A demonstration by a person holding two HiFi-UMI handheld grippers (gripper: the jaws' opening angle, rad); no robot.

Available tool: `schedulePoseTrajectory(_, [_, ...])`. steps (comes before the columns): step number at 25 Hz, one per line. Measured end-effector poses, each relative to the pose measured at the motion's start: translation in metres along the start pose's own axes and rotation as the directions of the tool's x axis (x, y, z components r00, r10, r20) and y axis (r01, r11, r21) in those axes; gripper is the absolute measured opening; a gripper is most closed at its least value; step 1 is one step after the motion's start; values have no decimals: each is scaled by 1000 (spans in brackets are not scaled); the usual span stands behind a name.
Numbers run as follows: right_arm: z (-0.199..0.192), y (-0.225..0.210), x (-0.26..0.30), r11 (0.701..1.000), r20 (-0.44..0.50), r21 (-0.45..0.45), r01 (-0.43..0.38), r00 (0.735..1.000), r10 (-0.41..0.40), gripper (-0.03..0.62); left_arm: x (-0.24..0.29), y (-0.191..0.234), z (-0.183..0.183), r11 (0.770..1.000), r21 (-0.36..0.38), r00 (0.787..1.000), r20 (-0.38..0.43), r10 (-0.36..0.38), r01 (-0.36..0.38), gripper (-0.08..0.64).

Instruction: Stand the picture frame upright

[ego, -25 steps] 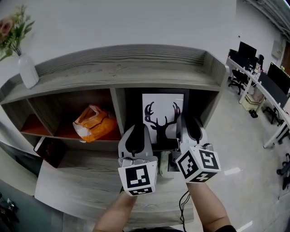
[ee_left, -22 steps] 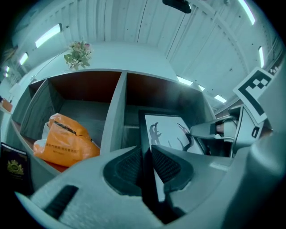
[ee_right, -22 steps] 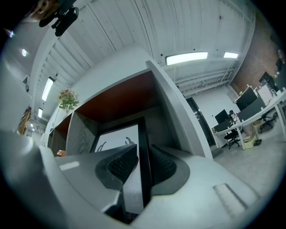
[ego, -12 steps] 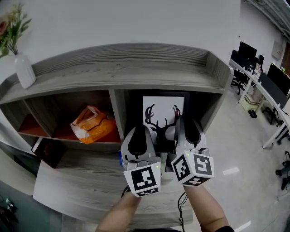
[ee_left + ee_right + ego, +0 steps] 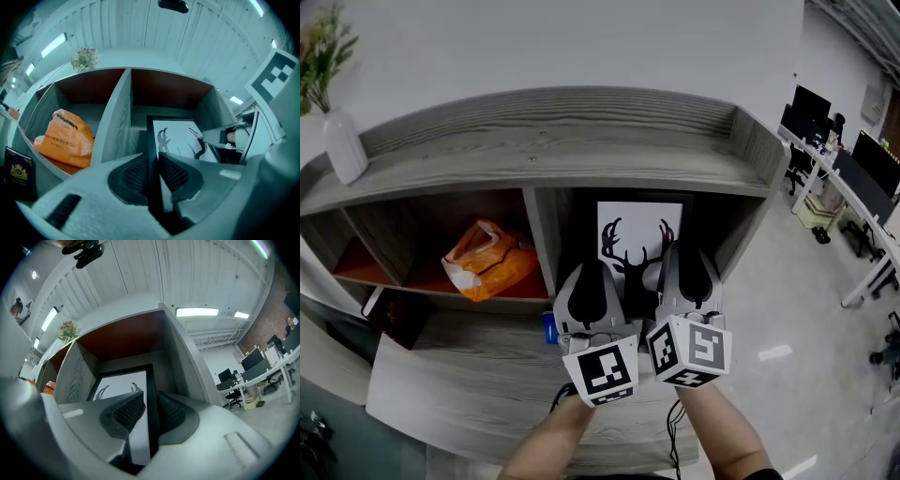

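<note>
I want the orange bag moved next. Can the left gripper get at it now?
Probably not yet: the left gripper is clamped on the left edge of the picture frame. The orange bag sits in an open-fronted compartment, so after release the way looks free.

In the shelf [image 5: 553, 141], the picture frame [image 5: 639, 234] is right of the bag [image 5: 483, 262].

Two pale grey hand-held grippers with marker cubes.
The left gripper [image 5: 589, 272] and right gripper [image 5: 684, 257] have smooth, rounded light-grey shells with black oval insets on top; each carries a white cube [image 5: 602, 370] printed with black square markers. Their pads [image 5: 136, 174] are black and finely ribbed. A thin black cable [image 5: 679, 413] trails beneath the right one.
</note>
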State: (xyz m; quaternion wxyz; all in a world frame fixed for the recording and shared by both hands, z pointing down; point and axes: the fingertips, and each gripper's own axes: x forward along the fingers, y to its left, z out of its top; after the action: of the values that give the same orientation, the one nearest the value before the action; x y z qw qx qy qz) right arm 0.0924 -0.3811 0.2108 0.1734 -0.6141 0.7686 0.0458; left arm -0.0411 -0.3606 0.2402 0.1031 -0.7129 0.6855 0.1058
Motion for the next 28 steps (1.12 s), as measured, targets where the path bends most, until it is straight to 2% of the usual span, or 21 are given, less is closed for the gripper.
schedulePoseTrajectory(5, [-6, -3, 1, 999, 7, -29, 34, 999, -34, 77, 1, -2, -5, 999, 34, 999, -33, -3, 4, 57])
schedulePoseTrajectory(13, [-9, -2, 1, 997, 20, -59, 43, 999, -42, 80, 3, -3, -7, 999, 36, 998, -54, -19, 21, 57])
schedulePoseTrajectory(28, [-17, -6, 12, 989, -56, -117, 90, 994, -97, 86, 12, -5, -19, 999, 39, 982, -188, -28, 36, 58])
